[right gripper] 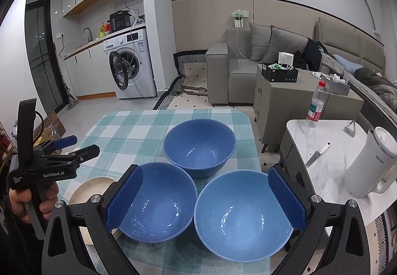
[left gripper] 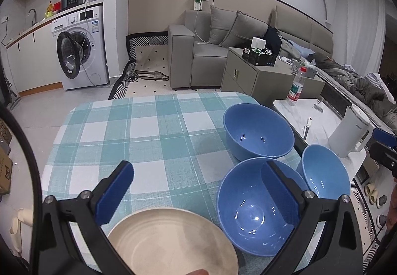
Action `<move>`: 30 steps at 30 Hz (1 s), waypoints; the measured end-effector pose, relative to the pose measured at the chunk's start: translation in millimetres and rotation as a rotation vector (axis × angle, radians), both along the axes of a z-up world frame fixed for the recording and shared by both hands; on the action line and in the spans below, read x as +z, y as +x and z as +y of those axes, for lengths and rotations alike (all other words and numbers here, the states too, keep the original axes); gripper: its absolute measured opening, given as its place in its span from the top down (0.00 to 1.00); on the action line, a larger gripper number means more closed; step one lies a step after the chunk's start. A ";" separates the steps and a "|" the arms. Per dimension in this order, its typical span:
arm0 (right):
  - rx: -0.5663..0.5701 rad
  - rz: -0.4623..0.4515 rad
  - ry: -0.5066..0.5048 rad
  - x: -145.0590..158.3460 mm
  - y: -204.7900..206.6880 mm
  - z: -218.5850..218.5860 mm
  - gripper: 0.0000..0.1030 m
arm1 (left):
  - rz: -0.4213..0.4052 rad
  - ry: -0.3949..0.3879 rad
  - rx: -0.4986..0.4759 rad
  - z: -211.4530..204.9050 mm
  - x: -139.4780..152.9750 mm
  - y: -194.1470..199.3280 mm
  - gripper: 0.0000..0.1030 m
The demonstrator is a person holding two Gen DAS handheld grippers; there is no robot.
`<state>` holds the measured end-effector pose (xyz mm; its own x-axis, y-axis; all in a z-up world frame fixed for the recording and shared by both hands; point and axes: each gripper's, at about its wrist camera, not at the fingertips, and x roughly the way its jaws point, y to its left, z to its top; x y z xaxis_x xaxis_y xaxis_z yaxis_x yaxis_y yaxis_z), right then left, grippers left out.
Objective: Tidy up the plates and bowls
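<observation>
We were in a small flat, at a table with a checked cloth. Three blue bowls sat touching, a cream plate beside them. Both jaws gaped wide, holding nothing. The bowls looked hard, slippery and breakable; we would pinch a rim.

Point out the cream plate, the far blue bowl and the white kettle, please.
cream plate [left gripper: 171,242]: left wrist view, inner surface.
far blue bowl [right gripper: 199,142]: right wrist view, inside bottom.
white kettle [right gripper: 369,166]: right wrist view, side of body.
</observation>
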<state>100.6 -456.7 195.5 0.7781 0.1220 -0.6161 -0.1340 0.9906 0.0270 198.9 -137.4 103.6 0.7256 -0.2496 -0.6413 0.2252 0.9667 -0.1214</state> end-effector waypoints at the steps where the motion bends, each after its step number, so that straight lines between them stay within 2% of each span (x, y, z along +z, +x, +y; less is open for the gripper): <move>1: 0.000 0.006 0.004 -1.1 4.3 -0.7 0.01 | 0.004 0.002 -0.002 -1.3 -1.3 2.7 0.00; 10: -0.008 0.033 -0.001 -12.0 38.9 -4.1 0.01 | 0.044 0.002 0.001 -10.1 -13.2 30.1 0.00; 19: -0.025 0.063 -0.003 -26.0 73.1 -15.3 0.01 | 0.083 -0.055 -0.045 -17.5 -22.0 53.8 0.00; 30: -0.061 0.144 0.021 -51.0 115.5 -32.9 0.01 | 0.101 -0.010 -0.064 -33.4 -29.5 78.4 0.00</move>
